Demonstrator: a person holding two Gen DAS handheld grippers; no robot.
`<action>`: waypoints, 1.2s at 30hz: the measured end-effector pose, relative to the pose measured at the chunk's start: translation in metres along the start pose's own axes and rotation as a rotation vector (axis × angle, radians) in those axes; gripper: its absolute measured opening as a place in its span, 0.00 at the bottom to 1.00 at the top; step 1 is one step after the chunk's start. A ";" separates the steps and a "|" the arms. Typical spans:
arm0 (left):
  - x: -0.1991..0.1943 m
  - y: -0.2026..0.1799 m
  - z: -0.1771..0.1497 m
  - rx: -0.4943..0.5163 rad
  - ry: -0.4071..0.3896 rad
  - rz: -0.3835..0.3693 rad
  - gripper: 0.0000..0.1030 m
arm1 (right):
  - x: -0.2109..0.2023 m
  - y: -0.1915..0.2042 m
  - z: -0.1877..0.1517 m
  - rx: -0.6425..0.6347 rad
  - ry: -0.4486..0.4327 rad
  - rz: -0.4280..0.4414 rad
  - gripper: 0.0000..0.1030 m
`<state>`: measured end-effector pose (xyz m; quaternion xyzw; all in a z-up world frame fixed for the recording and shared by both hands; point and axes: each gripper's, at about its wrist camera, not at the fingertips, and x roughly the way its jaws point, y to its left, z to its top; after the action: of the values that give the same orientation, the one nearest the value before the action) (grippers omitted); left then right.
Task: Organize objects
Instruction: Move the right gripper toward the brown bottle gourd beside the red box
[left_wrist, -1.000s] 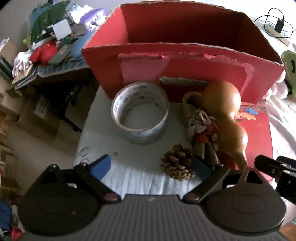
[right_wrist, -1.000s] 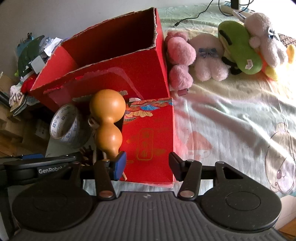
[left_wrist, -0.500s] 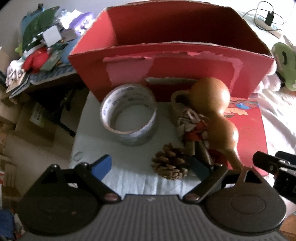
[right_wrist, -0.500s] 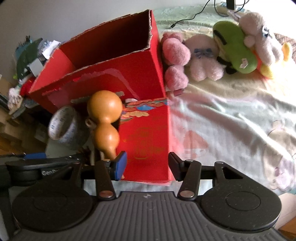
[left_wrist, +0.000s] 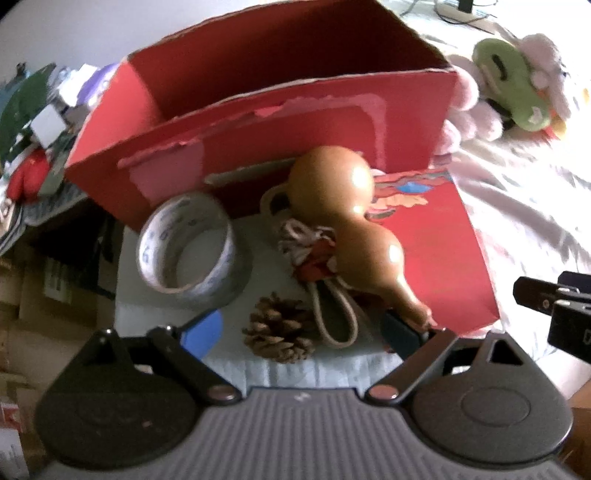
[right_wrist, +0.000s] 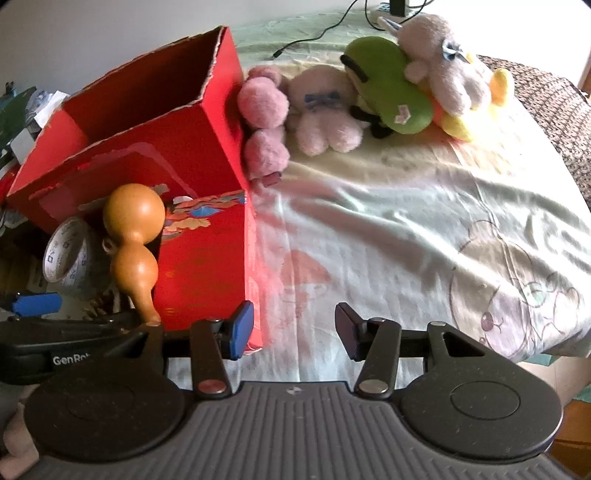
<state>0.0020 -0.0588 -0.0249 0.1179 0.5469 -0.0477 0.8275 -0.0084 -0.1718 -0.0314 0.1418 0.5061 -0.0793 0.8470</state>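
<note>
A big open red cardboard box (left_wrist: 280, 122) stands at the back; it also shows in the right wrist view (right_wrist: 129, 122). In front of it lie a tan gourd (left_wrist: 347, 221) with a cord and red tassel, a tape roll (left_wrist: 184, 251), a pine cone (left_wrist: 282, 328) and a flat red packet (left_wrist: 436, 258). My left gripper (left_wrist: 301, 330) is open, its fingers on either side of the pine cone, the right finger beside the gourd's stem. My right gripper (right_wrist: 293, 328) is open and empty over the sheet, its left finger by the red packet's (right_wrist: 207, 258) near corner.
Pink, green and yellow plush toys (right_wrist: 369, 96) lie behind on the pale printed bedsheet (right_wrist: 424, 236). A cluttered shelf (left_wrist: 37, 122) and cardboard boxes are at the left past the bed's edge. A cable (right_wrist: 332, 22) lies at the far end.
Both grippers have shifted to the right, so the objects slid left in the views. The left gripper's fingers now sit closer around the pine cone. Nothing was taken hold of.
</note>
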 end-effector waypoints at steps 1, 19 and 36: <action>0.000 -0.002 0.000 0.006 0.003 -0.001 0.91 | 0.000 0.000 -0.001 0.002 0.001 -0.001 0.51; -0.003 0.010 -0.012 -0.008 0.008 0.043 0.92 | -0.001 0.027 -0.007 -0.131 0.001 -0.030 0.51; -0.004 0.047 -0.030 -0.116 0.014 0.099 0.92 | -0.004 0.075 -0.005 -0.261 -0.035 -0.022 0.52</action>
<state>-0.0168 -0.0058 -0.0258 0.0971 0.5478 0.0261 0.8305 0.0059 -0.0989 -0.0179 0.0235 0.4986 -0.0245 0.8662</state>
